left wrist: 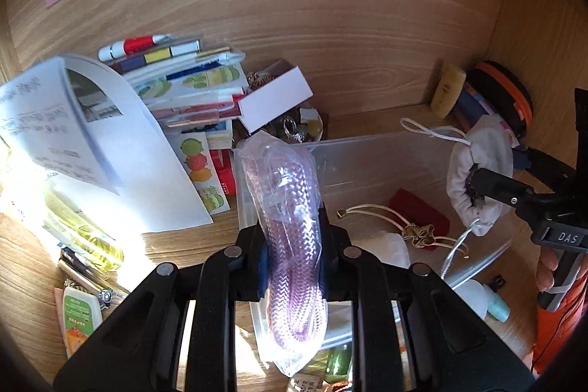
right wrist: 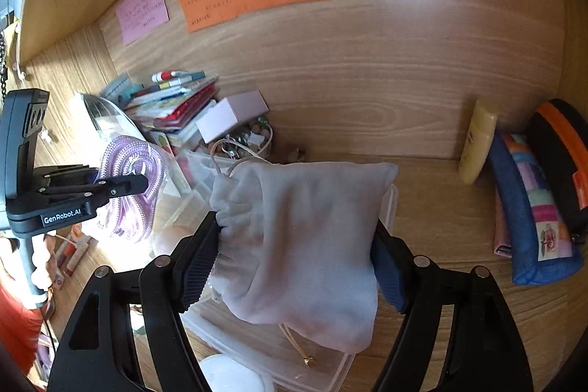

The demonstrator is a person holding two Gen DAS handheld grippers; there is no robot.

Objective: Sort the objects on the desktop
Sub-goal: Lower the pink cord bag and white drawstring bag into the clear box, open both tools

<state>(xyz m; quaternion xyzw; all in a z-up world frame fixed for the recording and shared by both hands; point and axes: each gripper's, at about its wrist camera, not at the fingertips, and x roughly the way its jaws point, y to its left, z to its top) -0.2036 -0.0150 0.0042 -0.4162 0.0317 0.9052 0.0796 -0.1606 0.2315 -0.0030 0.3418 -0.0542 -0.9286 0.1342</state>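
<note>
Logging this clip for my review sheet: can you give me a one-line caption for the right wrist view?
Right gripper clamps a white drawstring pouch over the clear plastic bin; left gripper holds a bagged purple cable.

A purple braided cord [left wrist: 290, 245] is showing through its clear bag; the drawstring pouch [right wrist: 305, 245] is looking pale grey-white. Beside the pouch, a patchwork blue case [right wrist: 533, 208] is leaning against a black-and-orange one [right wrist: 566, 149].
</note>
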